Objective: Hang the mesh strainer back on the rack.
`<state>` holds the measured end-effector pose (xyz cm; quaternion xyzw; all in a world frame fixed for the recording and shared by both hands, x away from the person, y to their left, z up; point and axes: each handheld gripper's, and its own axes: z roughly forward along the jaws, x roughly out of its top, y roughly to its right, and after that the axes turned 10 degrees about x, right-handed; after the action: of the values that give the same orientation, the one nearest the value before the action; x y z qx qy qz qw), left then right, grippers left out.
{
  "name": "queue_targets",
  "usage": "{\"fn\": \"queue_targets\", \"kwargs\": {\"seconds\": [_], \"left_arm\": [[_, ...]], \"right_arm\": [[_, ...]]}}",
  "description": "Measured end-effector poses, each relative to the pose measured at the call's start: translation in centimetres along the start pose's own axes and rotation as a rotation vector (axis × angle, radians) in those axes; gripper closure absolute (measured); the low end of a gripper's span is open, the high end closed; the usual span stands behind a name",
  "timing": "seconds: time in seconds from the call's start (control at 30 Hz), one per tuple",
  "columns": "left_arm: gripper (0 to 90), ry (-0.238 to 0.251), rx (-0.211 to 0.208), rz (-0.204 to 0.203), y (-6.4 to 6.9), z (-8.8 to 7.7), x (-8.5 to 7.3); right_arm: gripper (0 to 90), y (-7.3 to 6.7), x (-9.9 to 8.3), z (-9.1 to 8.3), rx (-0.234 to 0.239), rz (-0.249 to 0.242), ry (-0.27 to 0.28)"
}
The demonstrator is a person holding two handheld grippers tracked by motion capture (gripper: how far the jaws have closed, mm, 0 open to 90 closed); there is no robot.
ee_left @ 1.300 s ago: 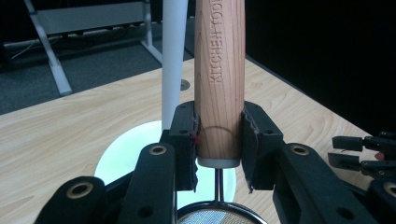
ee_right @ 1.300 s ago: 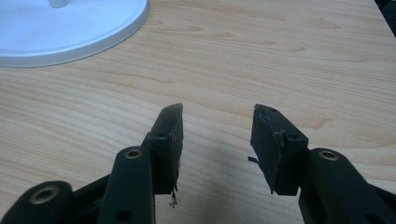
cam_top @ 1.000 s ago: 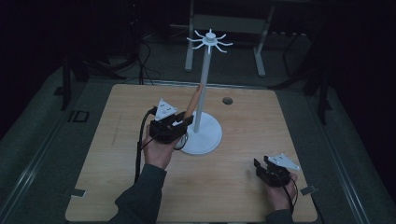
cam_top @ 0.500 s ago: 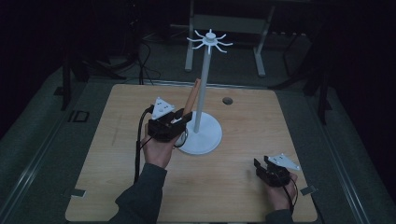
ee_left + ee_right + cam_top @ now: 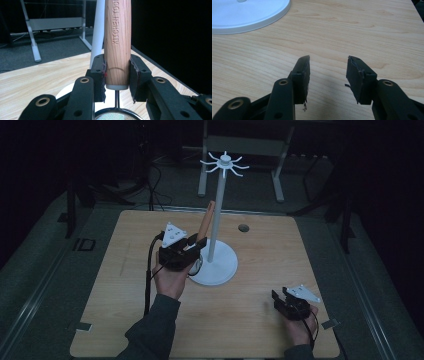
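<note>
Your left gripper point(image 5: 192, 251) is clamped on the wooden handle point(image 5: 117, 42) of a kitchen strainer, both pads pressed against the sides of the wood near its lower end, where a short metal stem runs down to the round mesh bowl point(image 5: 117, 117) just under the jaws. You hold the tool upright with the handle tilted slightly, right beside the white pole point(image 5: 216, 217) of the hanging stand, over the left part of its round white base point(image 5: 220, 265). By my reading you are in the carrying step: the strainer is lifted and brought to the stand, but it is not yet hung on one of the spokes of the crown point(image 5: 224, 162), which sits well above the handle's top. The next move calls for a clear lift along the pole and a careful line-up of the handle's end with a spoke; whether the handle has a hole or loop for that I cannot tell. Farther right, your right gripper point(image 5: 282, 301) rests low over the wooden table point(image 5: 280, 250) near its front right corner, well apart from the stand, its jaws spread wide with nothing between them. Against the earlier frames nothing differs: both hands, the strainer and the stand sit exactly where they were.
</note>
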<state>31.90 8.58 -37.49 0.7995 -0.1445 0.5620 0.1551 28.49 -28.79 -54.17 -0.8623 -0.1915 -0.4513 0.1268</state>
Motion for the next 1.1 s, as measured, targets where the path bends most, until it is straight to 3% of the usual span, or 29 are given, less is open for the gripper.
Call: {"fn": "queue_targets", "kwargs": {"seconds": [1.1], "left_arm": [[69.0,0.107,0.014,-0.06,0.2,-1.1,2.1]], "right_arm": [[53.6,0.0,0.0,0.0,-0.005,0.001,-0.002]]}}
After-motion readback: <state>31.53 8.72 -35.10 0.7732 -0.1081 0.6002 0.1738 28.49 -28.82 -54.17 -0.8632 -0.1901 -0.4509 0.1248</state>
